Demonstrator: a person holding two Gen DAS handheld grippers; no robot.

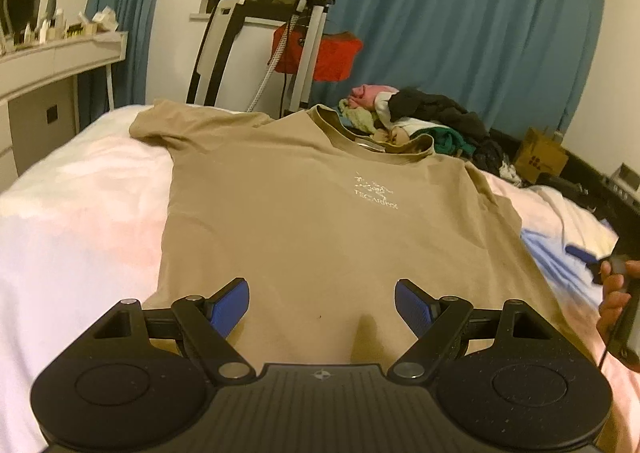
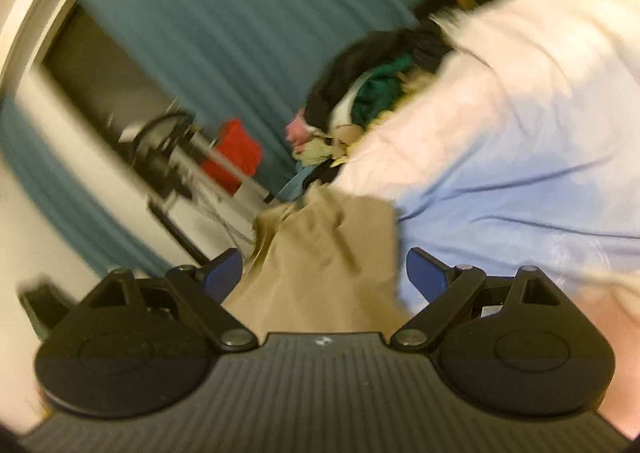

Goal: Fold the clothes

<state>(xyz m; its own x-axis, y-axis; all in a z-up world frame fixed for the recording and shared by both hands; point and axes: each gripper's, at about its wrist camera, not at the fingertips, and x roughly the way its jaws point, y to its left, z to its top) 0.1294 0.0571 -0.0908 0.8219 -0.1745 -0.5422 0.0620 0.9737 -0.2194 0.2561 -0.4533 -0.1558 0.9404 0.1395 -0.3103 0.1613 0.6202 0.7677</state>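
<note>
Left gripper [image 1: 322, 307] spread over tan shirt [image 1: 304, 221]; right gripper [image 2: 324, 273] spread, blurred; clothes pile [image 1: 420, 117] behind collar.

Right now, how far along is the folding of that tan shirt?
Barely begun. Done: the tan T-shirt lies spread face up on the bed, no fold in it yet. In hand: nothing; the left gripper and right gripper both hover over its fabric, jaws open. Left: every fold, then the pile of clothes behind the collar.
</note>
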